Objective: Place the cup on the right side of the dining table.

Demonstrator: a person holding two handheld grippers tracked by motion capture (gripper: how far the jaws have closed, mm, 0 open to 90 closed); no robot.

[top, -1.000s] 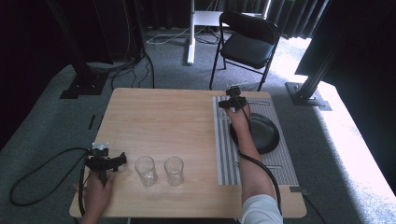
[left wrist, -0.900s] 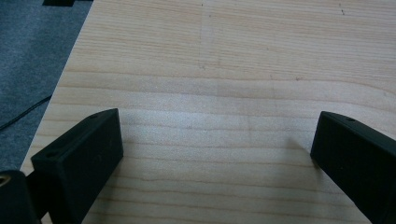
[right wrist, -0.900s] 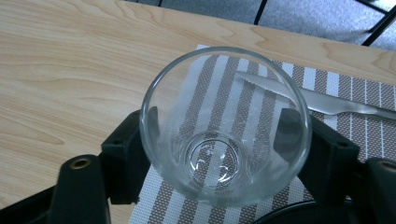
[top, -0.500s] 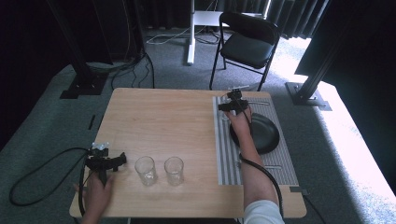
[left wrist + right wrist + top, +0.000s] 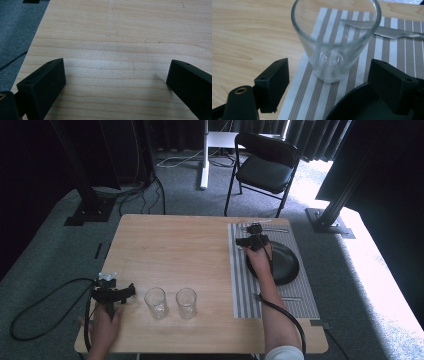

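A clear drinking glass stands upright on the striped placemat at its far left corner. My right gripper is open; its jaws have just been opening, and the glass base sits between the tips with a gap on each side. In the high view the right gripper hovers at the placemat's far end, over the rim of a dark plate. My left gripper rests open near the table's front left corner, with only bare wood between its jaws. Two more glasses stand to its right.
A knife lies on the placemat just behind the glass. The dark plate's rim sits under my right jaws. A black chair stands beyond the wooden table. Cables trail off the left edge.
The right gripper has let go of the glass on the placemat and drawn back a little toward the person. The left hand has kept still.
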